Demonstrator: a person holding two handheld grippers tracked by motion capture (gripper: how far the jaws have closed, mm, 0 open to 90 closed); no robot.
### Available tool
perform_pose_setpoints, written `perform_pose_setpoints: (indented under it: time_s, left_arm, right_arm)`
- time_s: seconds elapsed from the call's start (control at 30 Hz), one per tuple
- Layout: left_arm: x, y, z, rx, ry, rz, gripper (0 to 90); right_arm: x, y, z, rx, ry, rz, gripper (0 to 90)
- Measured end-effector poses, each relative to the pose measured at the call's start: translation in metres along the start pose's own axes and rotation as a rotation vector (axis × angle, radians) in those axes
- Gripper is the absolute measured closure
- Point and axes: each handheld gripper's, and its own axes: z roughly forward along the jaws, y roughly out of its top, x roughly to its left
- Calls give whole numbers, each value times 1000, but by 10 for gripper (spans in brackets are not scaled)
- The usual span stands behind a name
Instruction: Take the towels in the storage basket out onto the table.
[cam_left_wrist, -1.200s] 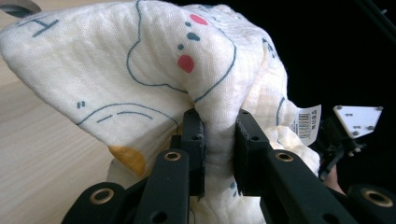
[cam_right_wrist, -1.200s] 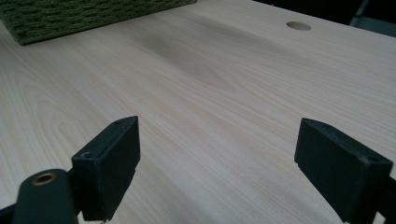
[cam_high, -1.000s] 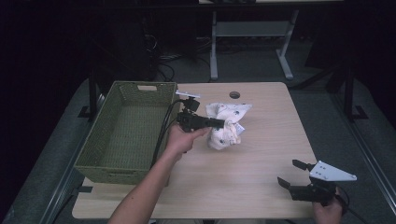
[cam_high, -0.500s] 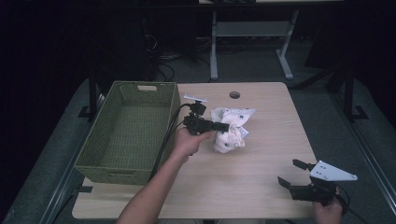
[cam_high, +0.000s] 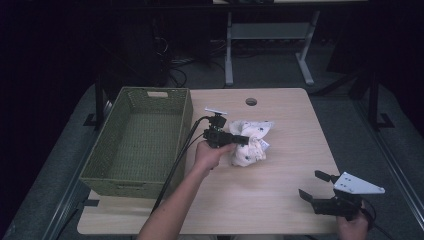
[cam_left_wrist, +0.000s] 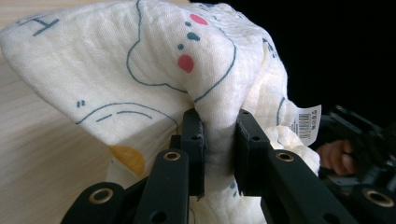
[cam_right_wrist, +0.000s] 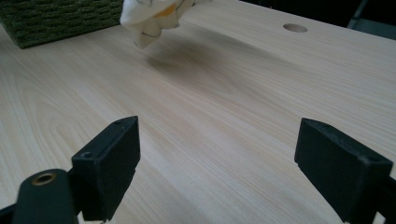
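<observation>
Cloth: white muslin cloth (cam_high: 250, 142) printed with blue outlines and red dots, bunched up near the middle of the table, just to the right of the basket; its tag with a barcode (cam_left_wrist: 307, 120) hangs off one side
Left gripper: left gripper (cam_left_wrist: 218, 140) has its jaws pressed together on a fold of the cloth, the fabric pinched between the pads and spilling over both; in the high view it sits at the cloth's left edge (cam_high: 235, 139), held by a hand (cam_high: 210, 154)
Right gripper: right gripper (cam_right_wrist: 215, 154) has its jaws standing wide apart with nothing between them, low over the near right corner of the table (cam_high: 325, 197), well apart from the cloth
Progress: grasp looks done; judging by the shadow under the cloth in the right gripper view (cam_right_wrist: 154, 16), the bundle seems lifted clear of the wood; the likely remainder is carrying it left over the rim and letting it go inside
Basket: green woven basket (cam_high: 100, 165) stands on the left part of the table, nothing in it yet
Surface: pale wood-grain table (cam_high: 280, 200) with a round cable hole (cam_high: 251, 102) near the far edge
Room: dark; grey floor, a white desk frame (cam_high: 265, 35) and loose cables behind the table
</observation>
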Motion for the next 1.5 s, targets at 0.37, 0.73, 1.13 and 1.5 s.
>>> perform_pose_setpoints:
  time_s: [0.37,0.73,1.13,1.5]
  left_arm:
    - [17,-12,22,29,79,-30,754]
    - [23,-19,35,29,126,-39,745]
    - [22,-26,50,69,172,-26,639]
    - [16,-25,41,33,192,-13,563]
  right_arm:
    - [0,1,1,-3,5,-1,140]
    - [2,2,2,1,5,-2,140]
    - [1,1,1,-8,4,2,140]
    - [4,2,2,3,9,-2,140]
